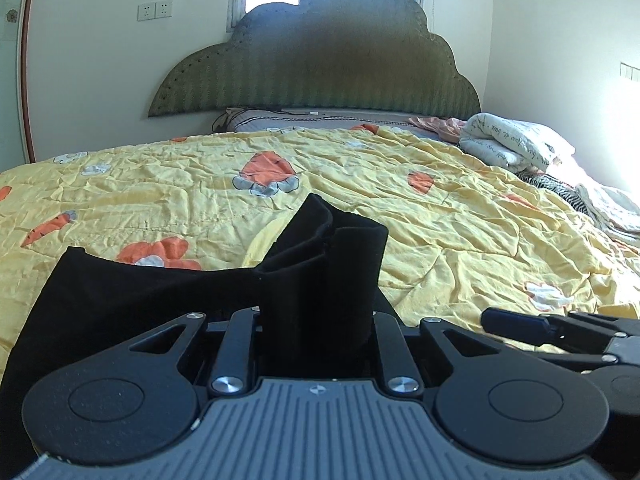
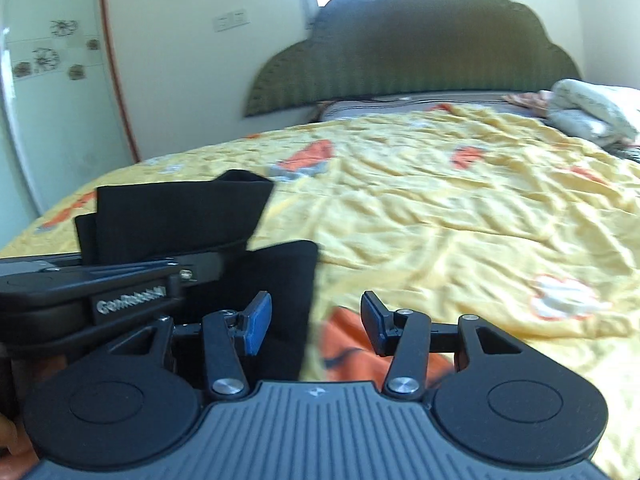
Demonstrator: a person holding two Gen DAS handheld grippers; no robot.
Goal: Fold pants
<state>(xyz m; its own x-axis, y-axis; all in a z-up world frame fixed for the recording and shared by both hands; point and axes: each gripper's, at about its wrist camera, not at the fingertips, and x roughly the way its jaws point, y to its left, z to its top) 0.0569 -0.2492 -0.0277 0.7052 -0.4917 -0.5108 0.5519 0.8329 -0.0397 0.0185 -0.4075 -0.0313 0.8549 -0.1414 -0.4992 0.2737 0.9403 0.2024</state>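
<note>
The black pants (image 1: 132, 296) lie on the yellow quilt at the bed's near edge. In the left wrist view my left gripper (image 1: 316, 320) holds a bunched fold of the pants (image 1: 328, 264) standing up between its jaws; the fingertips are hidden by the cloth. My right gripper (image 2: 316, 320) is open, its blue pads (image 2: 256, 322) apart, with the pants' edge (image 2: 280, 292) lying between and below them. The right gripper also shows at the right edge of the left wrist view (image 1: 516, 322). The left gripper's body (image 2: 92, 292) sits left in the right wrist view, holding pants (image 2: 176, 216).
The yellow quilt (image 1: 400, 216) with orange carrot prints covers the bed. A green scalloped headboard (image 1: 320, 52) stands at the far end. Folded white bedding (image 1: 516, 144) and striped cloth (image 1: 560, 190) lie at the far right. Walls close in on both sides.
</note>
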